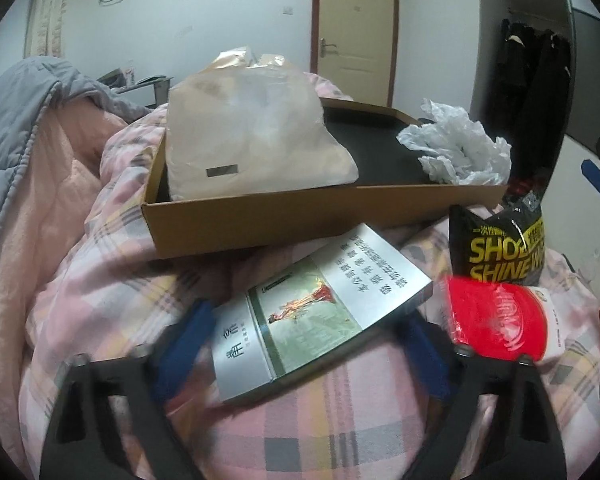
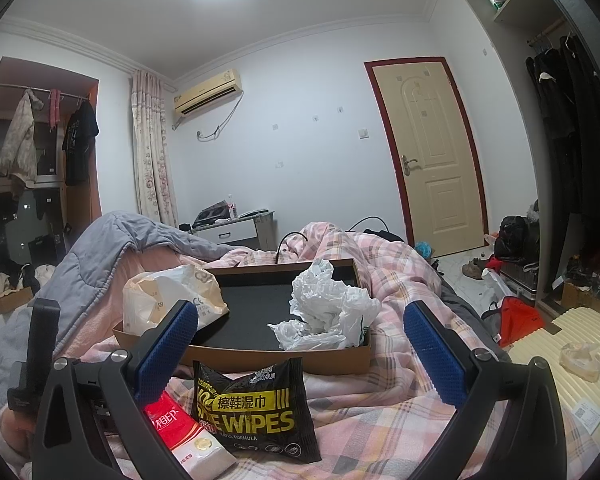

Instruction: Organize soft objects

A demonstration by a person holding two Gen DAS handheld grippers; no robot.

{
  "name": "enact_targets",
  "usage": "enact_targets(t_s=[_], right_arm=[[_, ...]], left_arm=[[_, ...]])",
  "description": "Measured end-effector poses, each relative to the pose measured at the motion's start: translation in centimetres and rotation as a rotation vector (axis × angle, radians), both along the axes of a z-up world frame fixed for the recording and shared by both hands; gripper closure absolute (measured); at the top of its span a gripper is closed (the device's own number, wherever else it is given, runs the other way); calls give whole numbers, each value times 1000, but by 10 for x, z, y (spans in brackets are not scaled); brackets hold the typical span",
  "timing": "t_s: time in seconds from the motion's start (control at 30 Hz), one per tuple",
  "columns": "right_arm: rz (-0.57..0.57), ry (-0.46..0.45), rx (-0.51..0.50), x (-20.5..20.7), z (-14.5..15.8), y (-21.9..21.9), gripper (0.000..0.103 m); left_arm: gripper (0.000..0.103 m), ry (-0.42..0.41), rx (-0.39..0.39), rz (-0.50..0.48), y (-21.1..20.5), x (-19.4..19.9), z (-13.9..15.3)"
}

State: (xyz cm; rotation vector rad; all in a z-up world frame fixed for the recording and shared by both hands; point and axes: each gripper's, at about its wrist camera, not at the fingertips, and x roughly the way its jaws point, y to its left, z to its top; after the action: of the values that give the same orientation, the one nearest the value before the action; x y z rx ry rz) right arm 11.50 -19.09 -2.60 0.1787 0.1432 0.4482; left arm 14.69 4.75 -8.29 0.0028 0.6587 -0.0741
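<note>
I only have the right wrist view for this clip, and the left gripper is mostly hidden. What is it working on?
Observer: The left gripper straddles a flat silver box lying on the plaid quilt. Your view does not show that box.
Operator: Is it clamped on the box?
Observer: One blue pad stands at each long side of the box, but they are blurred, so I cannot tell whether they touch it.
Operator: What lies around the box?
Observer: The red pack lies just beside its right side. The box's far end reaches the front wall of the cardboard tray.
</note>
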Motion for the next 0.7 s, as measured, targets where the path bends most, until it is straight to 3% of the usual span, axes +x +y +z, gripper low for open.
enact_targets(t_s=[0.27, 0.4, 0.57, 0.7], right_arm=[[-1, -1, -1, 0, 0, 0, 1], [-1, -1, -1, 0, 0, 0, 1], [-1, 0, -2, 1, 0, 0, 0], [-1, -1, -1, 0, 0, 0, 0]], left_arm=[[66, -80, 19, -29, -6, -14, 11], [74, -141, 3, -14, -3, -24, 20], [90, -269, -107, -6, 11, -41, 37], [90, -407, -173, -45, 15, -60, 50]])
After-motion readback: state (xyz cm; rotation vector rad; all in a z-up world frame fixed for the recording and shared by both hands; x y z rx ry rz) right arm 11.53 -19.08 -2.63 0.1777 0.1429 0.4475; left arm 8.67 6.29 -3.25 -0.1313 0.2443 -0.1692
